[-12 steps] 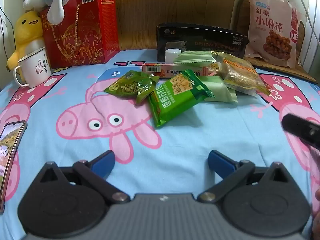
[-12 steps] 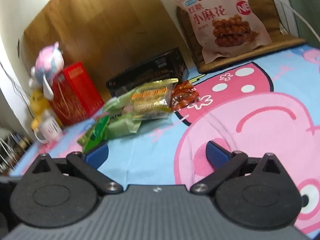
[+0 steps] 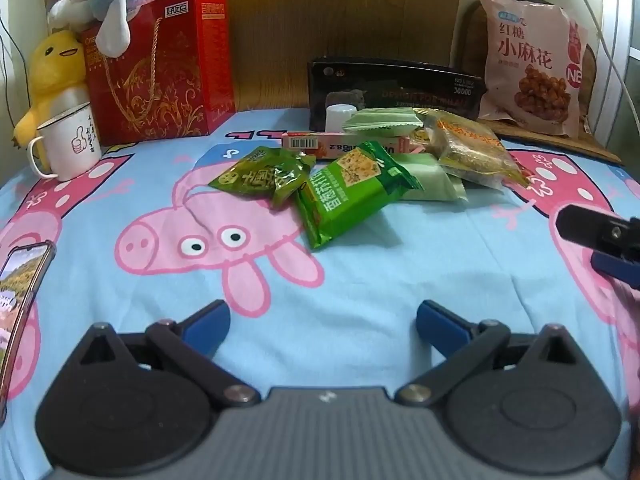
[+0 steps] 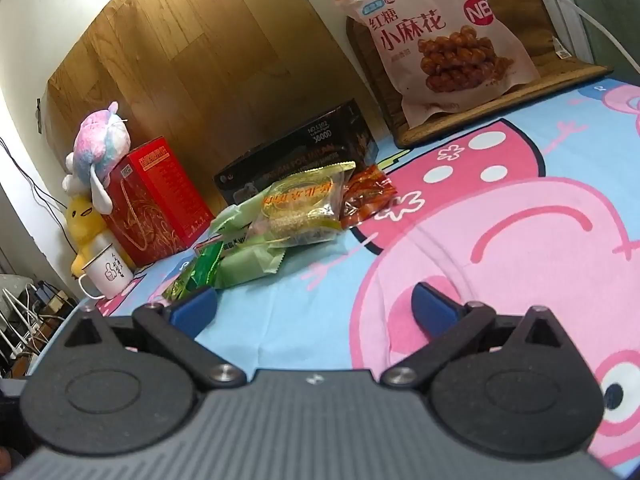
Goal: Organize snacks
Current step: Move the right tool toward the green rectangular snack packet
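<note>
The left gripper (image 3: 323,322) stands wide open and empty low in its frame; so does the right gripper (image 4: 314,307). The snack pile (image 3: 352,172) sits at centre of the left view on the cartoon sheet (image 3: 360,280), well ahead of both. Only the left view shows the phone (image 3: 20,280) at left edge; only the right view shows the red-orange packet (image 4: 366,196) behind the pile. Since the earlier frame, the right view has sharpened and the right gripper reaches slightly further into the left view's right edge.
</note>
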{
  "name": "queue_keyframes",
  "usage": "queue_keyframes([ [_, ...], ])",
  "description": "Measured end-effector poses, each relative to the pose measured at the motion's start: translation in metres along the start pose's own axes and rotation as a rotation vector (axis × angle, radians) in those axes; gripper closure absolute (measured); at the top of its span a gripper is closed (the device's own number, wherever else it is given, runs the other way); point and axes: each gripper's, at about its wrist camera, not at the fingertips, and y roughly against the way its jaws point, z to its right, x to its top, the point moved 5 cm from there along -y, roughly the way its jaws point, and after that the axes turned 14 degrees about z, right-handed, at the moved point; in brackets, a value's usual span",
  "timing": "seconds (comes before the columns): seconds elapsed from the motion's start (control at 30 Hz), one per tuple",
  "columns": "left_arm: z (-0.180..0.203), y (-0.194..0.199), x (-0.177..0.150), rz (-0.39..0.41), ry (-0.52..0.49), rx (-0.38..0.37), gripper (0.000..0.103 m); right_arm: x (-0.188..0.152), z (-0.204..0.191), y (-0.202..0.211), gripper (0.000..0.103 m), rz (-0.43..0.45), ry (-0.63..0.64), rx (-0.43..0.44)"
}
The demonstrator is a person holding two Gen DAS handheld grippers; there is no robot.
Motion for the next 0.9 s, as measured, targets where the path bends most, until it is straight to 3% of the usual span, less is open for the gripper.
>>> queue_keyframes([
  [0.17, -0.002, 0.003, 0.000, 0.002, 0.003, -0.008, 0.000, 0.010, -0.003, 0.001, 0.000, -0.004, 0.013, -0.007],
  [0.37, -0.008, 0.007, -0.001, 0.018, 0.021, -0.005, 0.000, -0.007, -0.011, -0.007, 0.000, -0.011, 0.047, -0.024],
  [0.53, -0.031, 0.009, 0.013, 0.095, 0.042, 0.061, 0.000, -0.015, -0.006, -0.010, 0.000, -0.018, 0.070, -0.030],
  [0.67, -0.059, 0.007, 0.022, 0.187, 0.065, 0.168, 0.000, -0.016, -0.005, -0.010, 0.000, -0.025, 0.096, -0.036],
  [0.77, -0.072, 0.006, 0.025, 0.250, 0.038, 0.234, 0.000, -0.017, -0.006, -0.010, 0.009, -0.022, 0.114, -0.044],
  [0.9, -0.073, 0.001, 0.023, 0.261, 0.033, 0.241, 0.000, -0.020, -0.011, -0.012, 0.043, -0.031, 0.158, -0.038],
])
